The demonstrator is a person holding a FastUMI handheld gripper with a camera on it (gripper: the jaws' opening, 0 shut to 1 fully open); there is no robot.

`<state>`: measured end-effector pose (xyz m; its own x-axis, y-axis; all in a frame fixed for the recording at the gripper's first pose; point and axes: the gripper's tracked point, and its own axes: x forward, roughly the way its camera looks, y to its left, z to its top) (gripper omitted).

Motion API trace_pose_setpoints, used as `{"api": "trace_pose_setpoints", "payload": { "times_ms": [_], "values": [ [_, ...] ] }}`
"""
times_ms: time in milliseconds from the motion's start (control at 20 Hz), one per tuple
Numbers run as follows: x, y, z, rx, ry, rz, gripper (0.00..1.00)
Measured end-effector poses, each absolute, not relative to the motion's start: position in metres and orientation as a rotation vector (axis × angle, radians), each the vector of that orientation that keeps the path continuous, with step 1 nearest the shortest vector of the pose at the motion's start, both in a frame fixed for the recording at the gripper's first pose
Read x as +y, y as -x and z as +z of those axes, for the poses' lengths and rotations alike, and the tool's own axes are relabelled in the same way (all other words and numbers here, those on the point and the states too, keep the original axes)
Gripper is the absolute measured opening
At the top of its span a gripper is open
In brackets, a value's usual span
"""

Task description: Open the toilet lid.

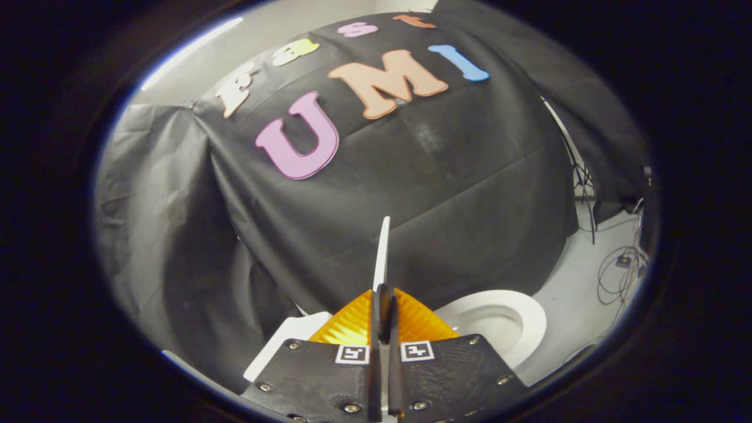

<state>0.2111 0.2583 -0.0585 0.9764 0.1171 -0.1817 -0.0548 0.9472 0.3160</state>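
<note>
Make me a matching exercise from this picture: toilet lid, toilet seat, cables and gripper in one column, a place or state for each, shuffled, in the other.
Things:
1. toilet lid
2. toilet seat
3. cables
4. gripper

Places or states:
A. lying loose on the floor beyond the toilet
B. fingers closed on the lid's edge
C. raised on edge between the fingers
D. lying flat around the bowl, beside the fingers

Pairs: 1-C, 2-D, 3-A, 4-B

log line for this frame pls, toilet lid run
tongs: shut on toilet lid | toilet lid: raised, edge-on between the fingers | toilet bowl: open, below right of tongs | step: lid lifted, not released
</note>
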Motion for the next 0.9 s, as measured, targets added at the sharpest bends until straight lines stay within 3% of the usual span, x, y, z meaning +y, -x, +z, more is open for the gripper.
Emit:
{"api": "trace_pose_setpoints", "payload": {
  "times_ms": [900],
  "values": [
    [0.412,-0.197,-0.037,0.158,-0.066,0.255,0.10]
  ]
}}
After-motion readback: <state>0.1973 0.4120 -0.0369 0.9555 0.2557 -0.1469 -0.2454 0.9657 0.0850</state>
